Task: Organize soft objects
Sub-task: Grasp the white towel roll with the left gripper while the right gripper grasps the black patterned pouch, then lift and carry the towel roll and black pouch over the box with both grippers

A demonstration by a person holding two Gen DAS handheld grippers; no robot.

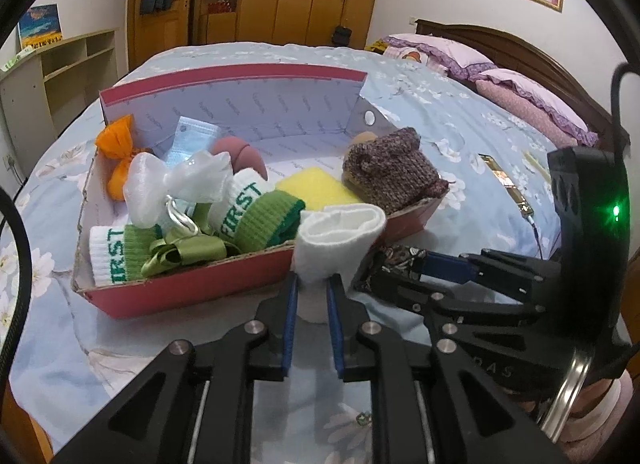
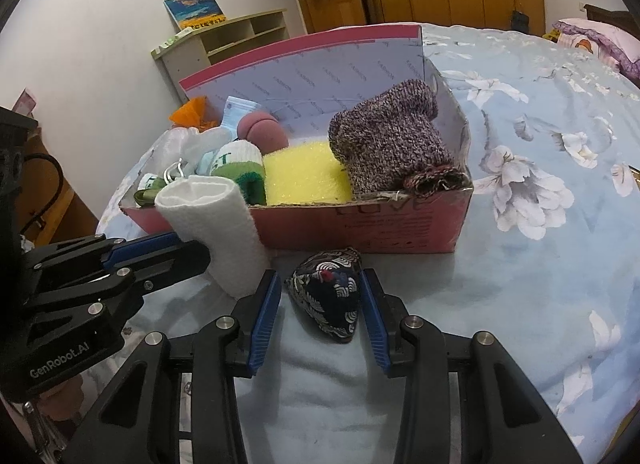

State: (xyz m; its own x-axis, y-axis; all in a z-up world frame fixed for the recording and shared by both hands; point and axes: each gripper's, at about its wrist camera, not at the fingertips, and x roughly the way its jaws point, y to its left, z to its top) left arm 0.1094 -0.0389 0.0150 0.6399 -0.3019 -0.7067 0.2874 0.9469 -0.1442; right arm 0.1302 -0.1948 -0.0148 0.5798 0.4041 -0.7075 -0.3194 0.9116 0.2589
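A cardboard box [image 2: 360, 219] sat on the bed [image 2: 540, 199] at frame centre. Inside, a knitted hat [image 2: 392, 147] lay right, a sponge [image 2: 304, 175] beside it, rolled socks [image 2: 240, 167] left. A patterned pouch [image 2: 326, 296] lay before the box.

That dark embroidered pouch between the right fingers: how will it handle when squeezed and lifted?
The embroidered pouch looks plump and soft, so it will probably squash. Its satiny cloth may slip against the right gripper. It likely won't roll on the bedspread.
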